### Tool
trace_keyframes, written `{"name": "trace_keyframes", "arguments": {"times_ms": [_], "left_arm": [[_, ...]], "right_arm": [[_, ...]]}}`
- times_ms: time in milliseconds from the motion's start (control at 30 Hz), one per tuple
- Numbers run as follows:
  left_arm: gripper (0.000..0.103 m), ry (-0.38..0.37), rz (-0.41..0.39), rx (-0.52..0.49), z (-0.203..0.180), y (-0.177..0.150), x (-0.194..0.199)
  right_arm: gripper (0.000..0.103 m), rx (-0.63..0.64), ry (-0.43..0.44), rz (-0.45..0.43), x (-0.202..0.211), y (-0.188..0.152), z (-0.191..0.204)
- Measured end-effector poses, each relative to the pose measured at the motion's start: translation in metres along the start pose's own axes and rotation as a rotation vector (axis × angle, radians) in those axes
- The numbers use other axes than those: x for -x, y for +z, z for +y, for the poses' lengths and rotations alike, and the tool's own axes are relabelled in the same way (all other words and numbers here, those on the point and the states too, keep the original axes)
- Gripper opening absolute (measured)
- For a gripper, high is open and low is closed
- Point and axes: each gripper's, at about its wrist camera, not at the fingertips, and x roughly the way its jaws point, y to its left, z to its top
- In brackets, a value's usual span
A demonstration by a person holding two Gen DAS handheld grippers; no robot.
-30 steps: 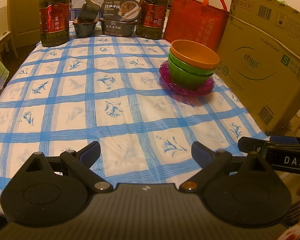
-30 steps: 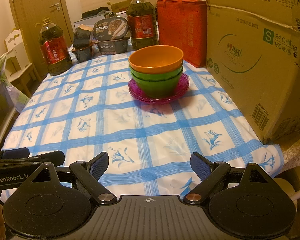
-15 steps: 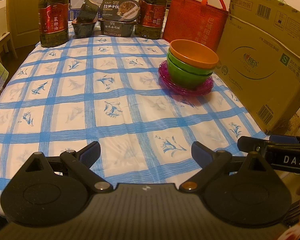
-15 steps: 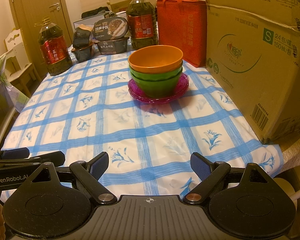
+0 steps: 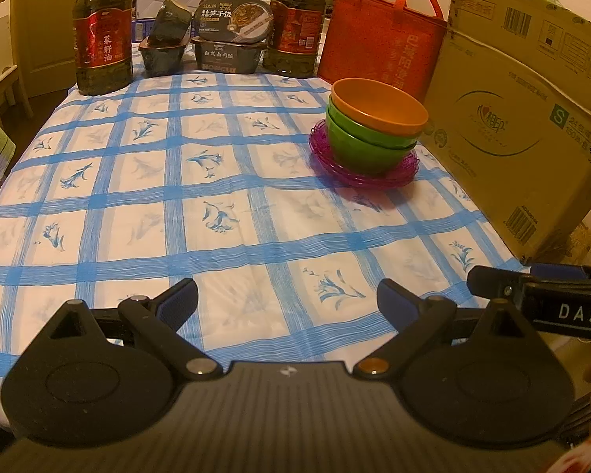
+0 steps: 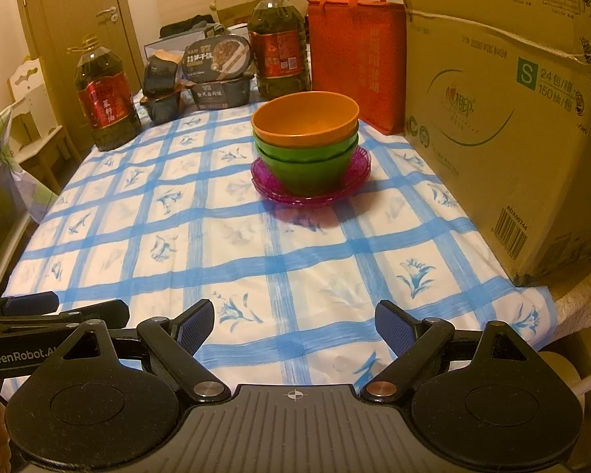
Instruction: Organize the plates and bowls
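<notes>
neatly, orange bowl [image 6: 305,118] tops green bowls [image 6: 307,165] on purple plates [image 6: 358,181].

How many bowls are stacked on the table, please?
3: an orange bowl on top, an upper green bowl under it, and a lower green bowl resting on the pink plates. Nesting could hide another.

Bare tablecloth [image 6: 295,260] open up to stacked bowls [image 6: 305,138], cardboard box [image 6: 504,118] walling right, bottles [image 6: 106,98] behind
</notes>
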Motion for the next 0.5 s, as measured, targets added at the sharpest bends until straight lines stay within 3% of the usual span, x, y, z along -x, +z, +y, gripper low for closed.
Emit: {"name": "trace_keyframes", "arguments": {"times_ms": [500], "left_arm": [[0.098,0.001,-0.005,0.000,0.0068,0.0006,0.0010]], "right_arm": [[0.088,0.001,0.000,0.001,0.0003,0.0013,0.0005]]}}
